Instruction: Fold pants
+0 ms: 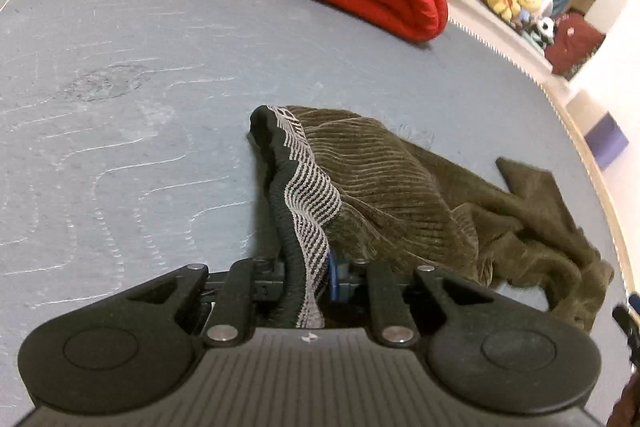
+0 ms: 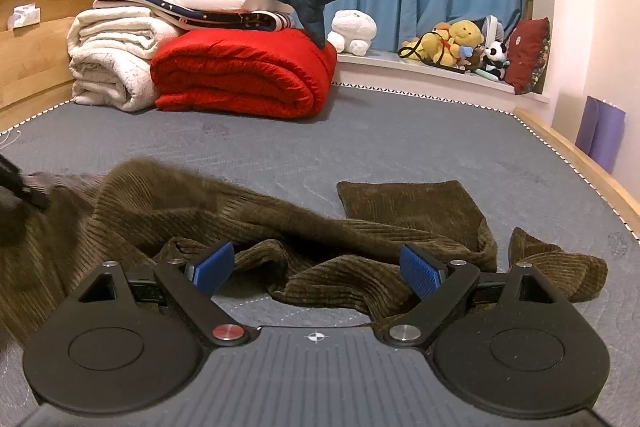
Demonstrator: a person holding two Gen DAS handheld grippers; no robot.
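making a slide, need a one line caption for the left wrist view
Left tool shut on the striped waistband of brown corduroy pants, lifting it off the grey mattress.

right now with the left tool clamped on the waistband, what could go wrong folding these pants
1. The left tool pinches only a narrow bit of the striped waistband; pulling harder could slip it free.
2. The pants lie bunched and twisted, so a fold now would likely trap creases.
3. The right tool hangs open over a crumpled ridge and may grab several layers instead of one edge.
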